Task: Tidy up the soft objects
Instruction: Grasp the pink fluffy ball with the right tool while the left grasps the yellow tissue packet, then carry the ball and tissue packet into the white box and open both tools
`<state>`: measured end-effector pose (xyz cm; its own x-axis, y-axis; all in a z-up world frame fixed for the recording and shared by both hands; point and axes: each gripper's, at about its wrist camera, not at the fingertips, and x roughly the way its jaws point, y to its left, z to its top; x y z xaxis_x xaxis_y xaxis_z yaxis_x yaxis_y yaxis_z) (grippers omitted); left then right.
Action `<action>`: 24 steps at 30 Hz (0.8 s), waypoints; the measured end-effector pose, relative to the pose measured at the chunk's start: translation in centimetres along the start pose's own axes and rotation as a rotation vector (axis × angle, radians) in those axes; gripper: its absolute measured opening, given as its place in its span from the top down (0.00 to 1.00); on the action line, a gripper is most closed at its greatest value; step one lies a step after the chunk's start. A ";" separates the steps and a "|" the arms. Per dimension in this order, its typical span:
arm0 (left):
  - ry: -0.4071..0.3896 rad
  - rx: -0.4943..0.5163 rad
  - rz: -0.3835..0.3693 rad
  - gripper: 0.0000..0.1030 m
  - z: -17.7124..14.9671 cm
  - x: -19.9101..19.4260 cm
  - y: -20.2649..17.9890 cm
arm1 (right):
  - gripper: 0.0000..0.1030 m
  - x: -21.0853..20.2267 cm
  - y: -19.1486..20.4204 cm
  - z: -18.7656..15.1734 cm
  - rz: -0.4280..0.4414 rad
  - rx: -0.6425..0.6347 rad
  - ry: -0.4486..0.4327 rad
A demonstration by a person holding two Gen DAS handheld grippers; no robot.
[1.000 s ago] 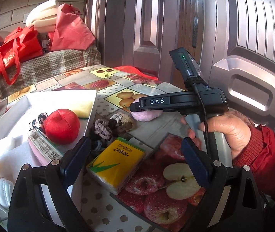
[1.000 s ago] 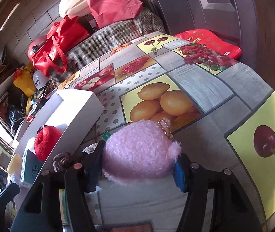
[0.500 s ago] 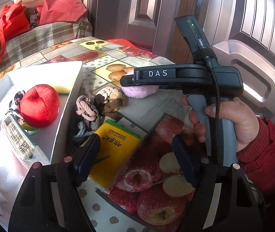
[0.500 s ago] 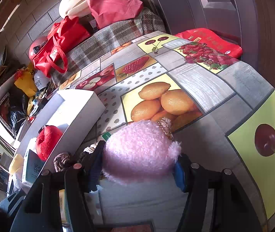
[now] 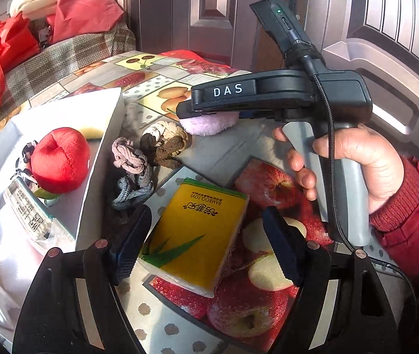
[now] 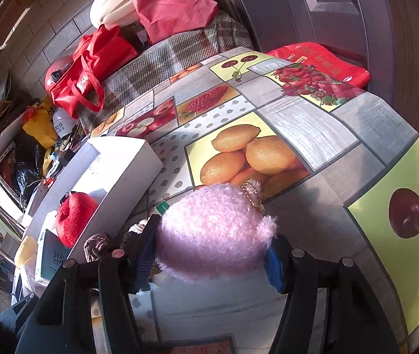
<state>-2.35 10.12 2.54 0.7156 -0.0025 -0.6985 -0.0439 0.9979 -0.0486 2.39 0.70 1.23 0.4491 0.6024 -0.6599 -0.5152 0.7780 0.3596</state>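
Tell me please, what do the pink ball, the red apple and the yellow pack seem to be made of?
Pink ball: fuzzy plush or yarn, matte; loose curly fibres stand out at its edge.
Red apple: soft velvety fabric, probably stuffed; a stitched dimple on top.
Yellow pack: thin glossy plastic wrap, likely around paper tissues; printed film, soft white edge.

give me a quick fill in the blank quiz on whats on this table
1. The right gripper is clamped on a fluffy ____ pouf.
2. The tissue pack between the left gripper's open jaws is mostly ____.
3. The red plush apple lies inside the white ____.

Missing words: pink; yellow; box
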 end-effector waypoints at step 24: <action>-0.218 -0.073 0.193 0.54 -1.2 -4.4 0.9 | 0.41 -4.0 -0.2 -1.3 -0.022 0.017 -0.183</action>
<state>-6.37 10.97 4.76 0.8215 0.2090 -0.5306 -0.2381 0.9711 0.0140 -0.24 -2.06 2.93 0.5863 0.6064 -0.5371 -0.4917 0.7933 0.3589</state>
